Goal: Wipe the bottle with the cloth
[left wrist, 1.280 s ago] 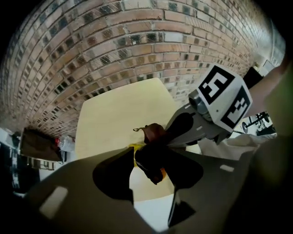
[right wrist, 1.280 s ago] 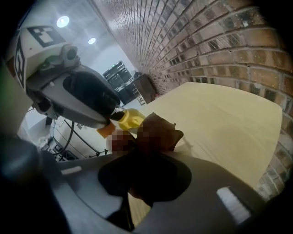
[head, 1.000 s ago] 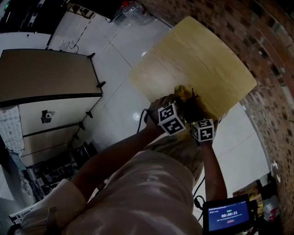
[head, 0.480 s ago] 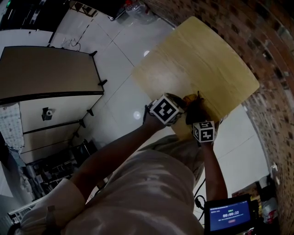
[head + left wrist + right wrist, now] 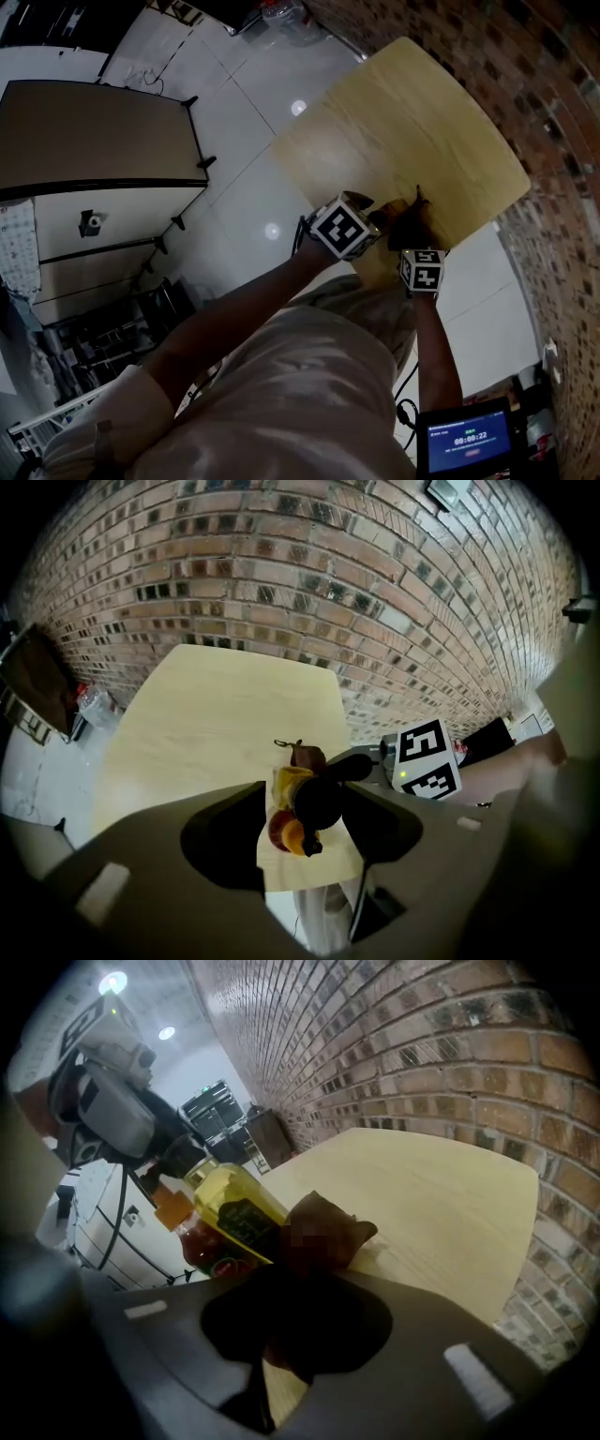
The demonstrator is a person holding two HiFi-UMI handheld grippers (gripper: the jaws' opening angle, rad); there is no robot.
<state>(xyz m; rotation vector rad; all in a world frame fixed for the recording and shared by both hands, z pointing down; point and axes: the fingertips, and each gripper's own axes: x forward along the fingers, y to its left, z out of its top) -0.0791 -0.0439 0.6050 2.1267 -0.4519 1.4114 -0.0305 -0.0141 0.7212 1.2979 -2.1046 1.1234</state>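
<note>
Tabletop of pale yellow wood (image 5: 412, 122), set against a red brick wall (image 5: 281, 574). A small clear plastic bottle (image 5: 234, 1202) with yellow liquid, a dark label, an orange cap and a red patch by the cap sits at the tabletop's near edge, on the side of the person (image 5: 309, 394). In the right gripper view it looks tilted, with the cap end pointing away from the wall.

Left gripper (image 5: 309, 806): jaws released, having just been opening. The bottle is in the gap between them, cap end nearest the camera. Bare tabletop shows between the bottle and one jaw; contact with the other jaw cannot be told.

Right gripper (image 5: 309, 1288): jaws clenched on a crumpled dark brown cloth (image 5: 323, 1227), which bunches out ahead of the jaw tips. The cloth lies on the tabletop, touching the bottle's labelled side, between bottle and wall.

Both grippers are close together over the same near edge of the tabletop.
</note>
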